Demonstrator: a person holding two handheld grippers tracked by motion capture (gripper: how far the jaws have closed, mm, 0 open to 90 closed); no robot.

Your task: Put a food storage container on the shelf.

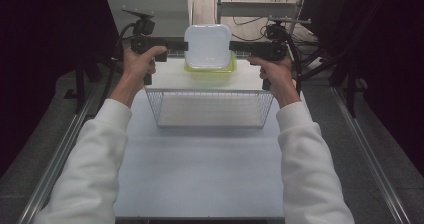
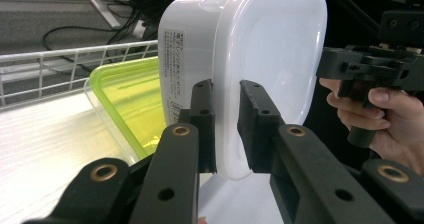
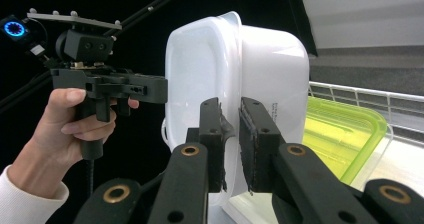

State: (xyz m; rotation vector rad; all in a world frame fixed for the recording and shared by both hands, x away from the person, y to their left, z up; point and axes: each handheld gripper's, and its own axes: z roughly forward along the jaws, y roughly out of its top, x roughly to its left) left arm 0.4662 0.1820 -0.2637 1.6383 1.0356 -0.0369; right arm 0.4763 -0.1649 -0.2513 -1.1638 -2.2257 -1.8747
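A white lidded plastic container (image 1: 208, 45) hangs in the air above the far end of a wire basket (image 1: 165, 115). My left gripper (image 1: 183, 45) is shut on its left rim and my right gripper (image 1: 233, 46) is shut on its right rim. In the left gripper view the white container (image 2: 270, 49) fills the middle, its rim pinched between the black jaws of the left gripper (image 2: 226, 129). The right gripper view shows the white container (image 3: 235, 79) held the same way by the right gripper (image 3: 231, 134). Beneath it sits a clear container with a yellow-green lid (image 1: 211, 72).
The wire basket stands on a white table (image 1: 200, 169), its front wall towards the person. The yellow-green lidded container (image 2: 132, 96) rests inside it at the far end. Dark frame posts and cables stand behind the table. Grey floor with metal rails flanks both sides.
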